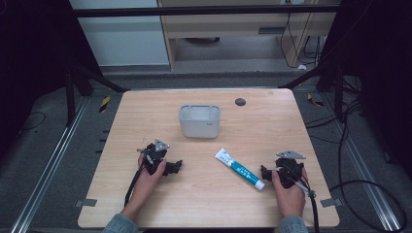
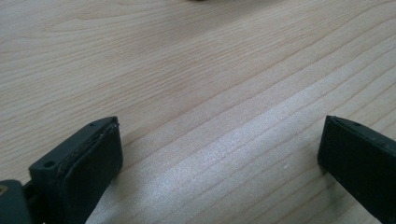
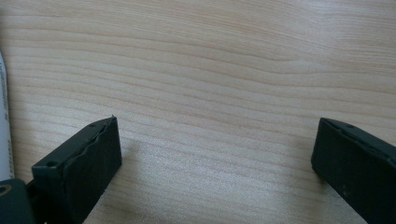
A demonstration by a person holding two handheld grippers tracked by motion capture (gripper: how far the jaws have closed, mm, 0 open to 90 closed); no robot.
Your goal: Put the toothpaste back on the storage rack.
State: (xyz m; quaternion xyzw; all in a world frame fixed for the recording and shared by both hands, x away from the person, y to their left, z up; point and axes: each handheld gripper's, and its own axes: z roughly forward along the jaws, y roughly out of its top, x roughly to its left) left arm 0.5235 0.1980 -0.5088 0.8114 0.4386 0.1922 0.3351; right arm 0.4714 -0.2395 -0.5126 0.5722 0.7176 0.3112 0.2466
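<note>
A white and teal toothpaste tube (image 1: 239, 169) lies flat on the wooden table (image 1: 204, 204), its cap end toward the front right. A translucent grey bin (image 1: 199, 121) stands upright behind it near the table's middle. My left gripper (image 1: 175, 167) rests low on the table at the left, jaws wide apart over bare wood (image 2: 219, 140), so it is open. My right gripper (image 1: 266, 172) sits just right of the tube's cap, open as well, with only wood between its jaws (image 3: 217, 140). The tube's edge (image 3: 3, 121) shows at the left of the right gripper view.
A small dark round disc (image 1: 240, 102) lies on the table's back right part. Cables trail from both grippers toward the front edge. Dark frame struts and floor cables surround the table.
</note>
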